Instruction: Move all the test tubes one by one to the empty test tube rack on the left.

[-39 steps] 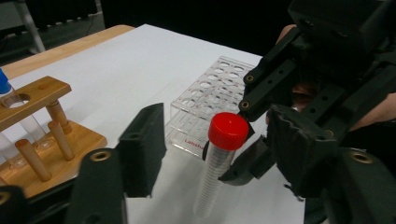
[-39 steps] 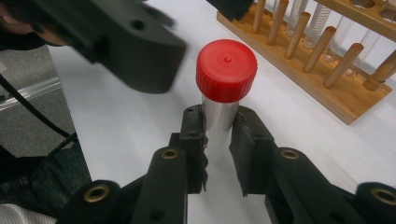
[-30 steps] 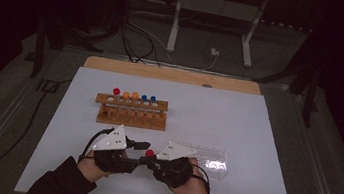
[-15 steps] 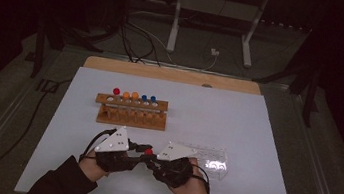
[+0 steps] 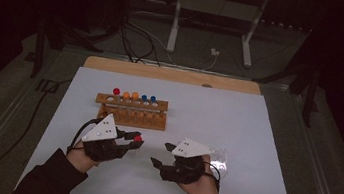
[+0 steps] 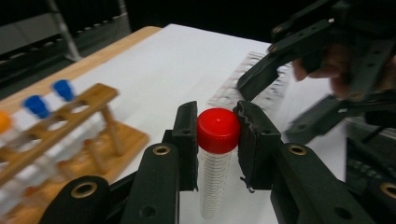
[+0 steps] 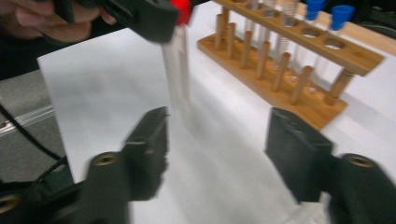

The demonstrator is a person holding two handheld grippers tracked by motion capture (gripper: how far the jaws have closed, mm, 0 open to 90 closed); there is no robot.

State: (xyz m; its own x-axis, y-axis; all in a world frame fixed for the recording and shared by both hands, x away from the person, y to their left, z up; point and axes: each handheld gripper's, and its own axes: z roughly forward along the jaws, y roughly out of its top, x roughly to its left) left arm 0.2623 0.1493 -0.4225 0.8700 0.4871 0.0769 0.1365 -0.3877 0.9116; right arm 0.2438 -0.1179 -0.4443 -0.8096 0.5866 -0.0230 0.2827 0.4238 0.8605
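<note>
A clear test tube with a red cap [image 6: 218,130] stands upright between the jaws of my left gripper [image 6: 218,140], which has just closed and is shut on the cap. From above, the left gripper [image 5: 136,140] holds the tube [image 5: 138,138] just in front of the wooden rack [image 5: 129,116]. My right gripper [image 5: 161,154] sits a little to the right. Its jaws have just been opening and now stand wide apart with nothing between them [image 7: 222,144]. In the right gripper view the tube [image 7: 180,70] hangs blurred ahead of those jaws.
The rack [image 7: 289,74] holds several tubes with red, orange and blue caps. A clear plastic packet [image 5: 220,159] lies by the right hand. The white mat [image 5: 237,121] covers the table, with a wooden strip [image 5: 173,74] at its far edge.
The two grippers were together at the tube. The right jaws have let go and spread apart, and the left gripper has drawn away to the left and slightly up with the tube.
</note>
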